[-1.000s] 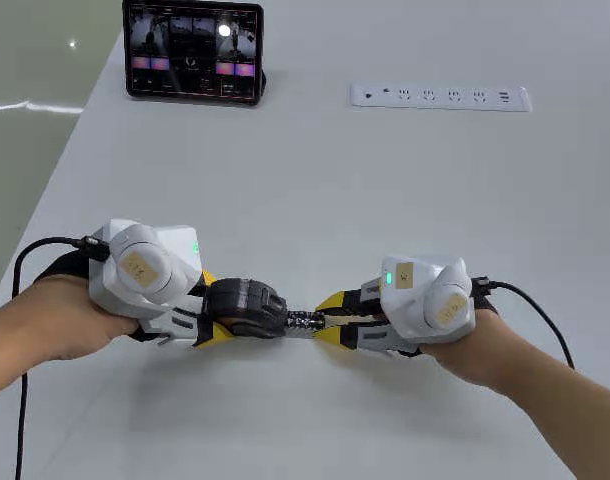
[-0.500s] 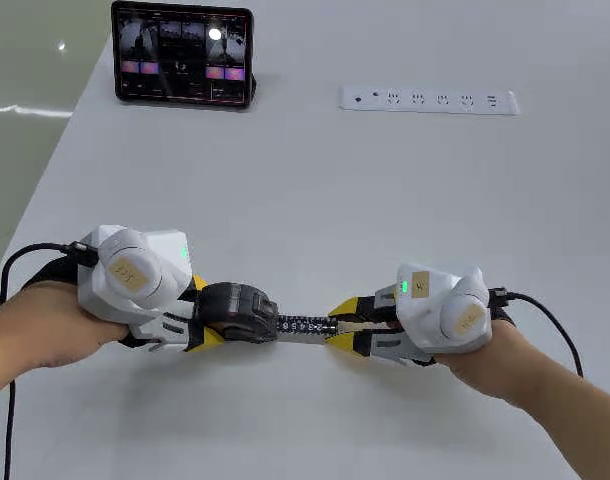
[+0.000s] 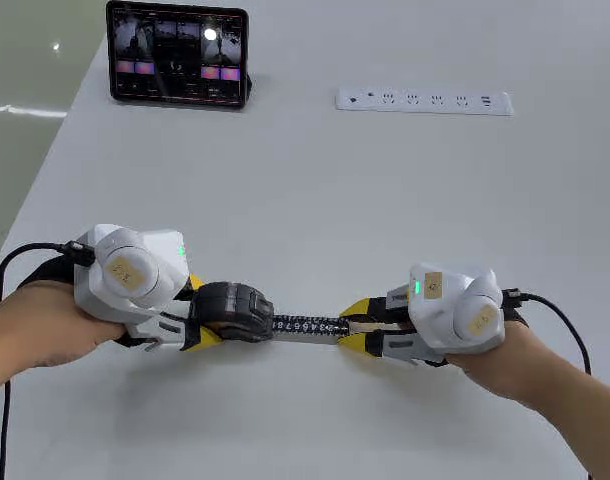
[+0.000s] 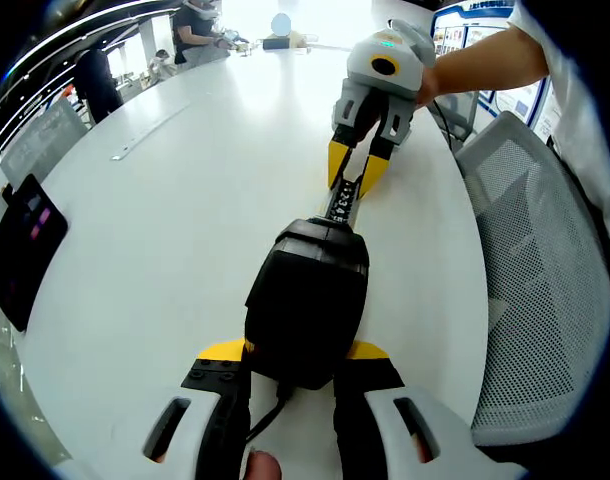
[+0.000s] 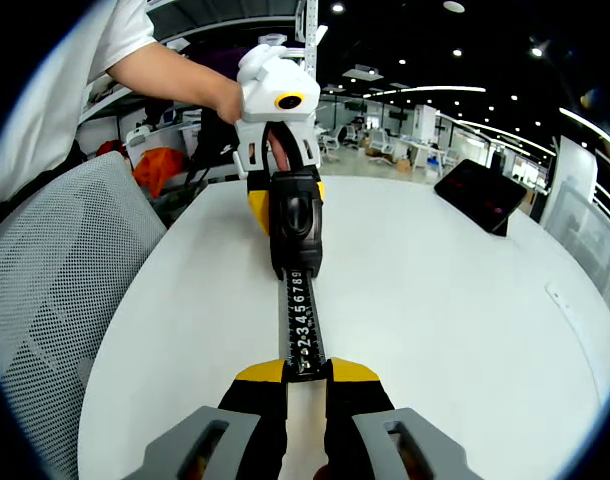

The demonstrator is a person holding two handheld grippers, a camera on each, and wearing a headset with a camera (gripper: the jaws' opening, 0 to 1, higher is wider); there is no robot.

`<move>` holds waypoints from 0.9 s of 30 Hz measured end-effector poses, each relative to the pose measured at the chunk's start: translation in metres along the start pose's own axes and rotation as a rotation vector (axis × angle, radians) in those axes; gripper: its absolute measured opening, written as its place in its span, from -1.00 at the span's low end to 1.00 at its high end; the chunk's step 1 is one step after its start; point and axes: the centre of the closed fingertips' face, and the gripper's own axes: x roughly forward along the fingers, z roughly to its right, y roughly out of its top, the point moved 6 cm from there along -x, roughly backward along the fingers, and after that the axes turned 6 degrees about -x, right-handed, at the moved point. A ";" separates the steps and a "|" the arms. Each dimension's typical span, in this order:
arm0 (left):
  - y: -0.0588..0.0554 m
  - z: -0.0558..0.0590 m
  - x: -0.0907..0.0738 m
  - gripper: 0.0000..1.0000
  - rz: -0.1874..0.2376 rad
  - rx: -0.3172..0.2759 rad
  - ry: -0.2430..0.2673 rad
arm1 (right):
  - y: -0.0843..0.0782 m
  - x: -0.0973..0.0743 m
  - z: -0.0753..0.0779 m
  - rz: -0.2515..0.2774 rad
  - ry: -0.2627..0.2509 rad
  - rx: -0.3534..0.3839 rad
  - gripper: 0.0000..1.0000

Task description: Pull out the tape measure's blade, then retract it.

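Because the blade (image 3: 305,326) needs a fixed anchor to slide out, the left claw (image 3: 203,312) is clamped around the tape measure (image 3: 235,311), held low at the table's (image 3: 315,200) near side. The right claw (image 3: 353,326) pinches the blade's tip just right of the tape measure. A tablet (image 3: 177,53) and power strip (image 3: 423,100) lie well beyond the tape measure, clear of the pull.
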 end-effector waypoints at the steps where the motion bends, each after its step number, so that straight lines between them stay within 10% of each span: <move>1: 0.000 0.000 0.000 -0.47 0.000 0.001 0.000 | -0.001 -0.001 0.000 -0.001 -0.001 0.001 -0.80; 27: 0.000 0.000 0.001 -0.47 -0.004 0.001 0.001 | -0.018 -0.027 -0.001 -0.040 -0.025 0.012 -0.81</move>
